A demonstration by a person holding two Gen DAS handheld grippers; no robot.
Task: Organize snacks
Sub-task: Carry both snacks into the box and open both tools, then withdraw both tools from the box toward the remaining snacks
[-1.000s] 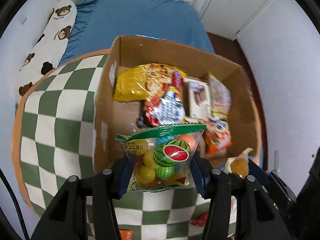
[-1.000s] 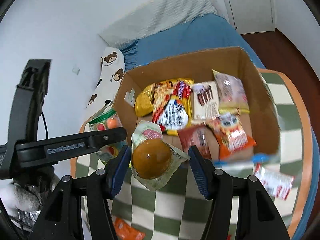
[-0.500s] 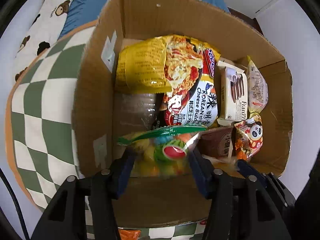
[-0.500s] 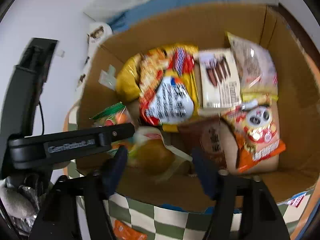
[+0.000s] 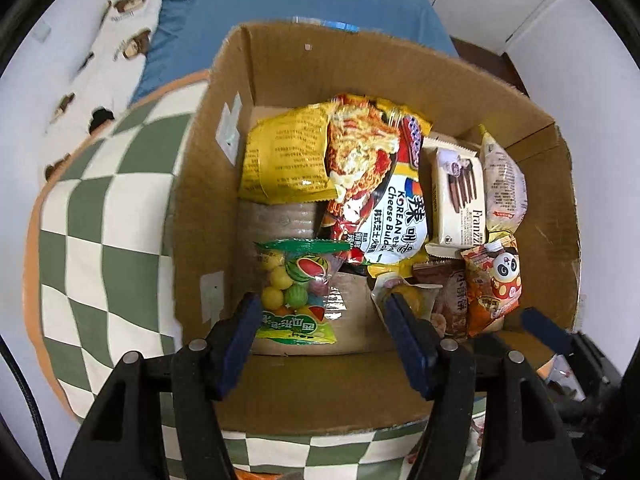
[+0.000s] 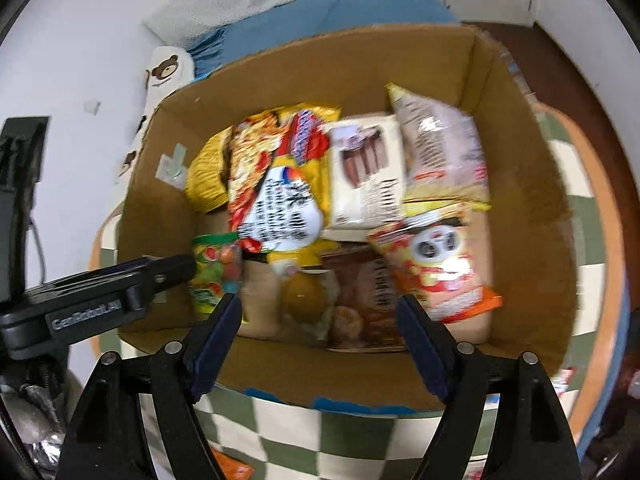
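An open cardboard box [image 5: 400,80] [image 6: 320,64] stands on a green-and-white checkered table and holds several snack packets. The fruit candy bag [image 5: 296,292] [image 6: 216,268] lies on the box floor at the near left. The round yellow-brown snack in a clear wrapper [image 5: 408,292] [image 6: 304,296] lies beside it, near the box's middle. My left gripper [image 5: 320,324] is open and empty above the box's near wall. My right gripper [image 6: 320,328] is open and empty over the near wall too. The left gripper's finger [image 6: 120,280] reaches in at the right view's left.
In the box lie a yellow noodle packet [image 5: 360,184], a white wafer pack [image 5: 456,200], a panda snack bag [image 5: 496,284] and a brown packet [image 5: 452,300]. Loose packets [image 6: 232,468] lie on the table [image 5: 100,240] in front. A blue bed [image 5: 300,8] stands behind.
Both grippers moved over the box and opened. The candy bag and the round snack left the jaws and now lie on the box floor.
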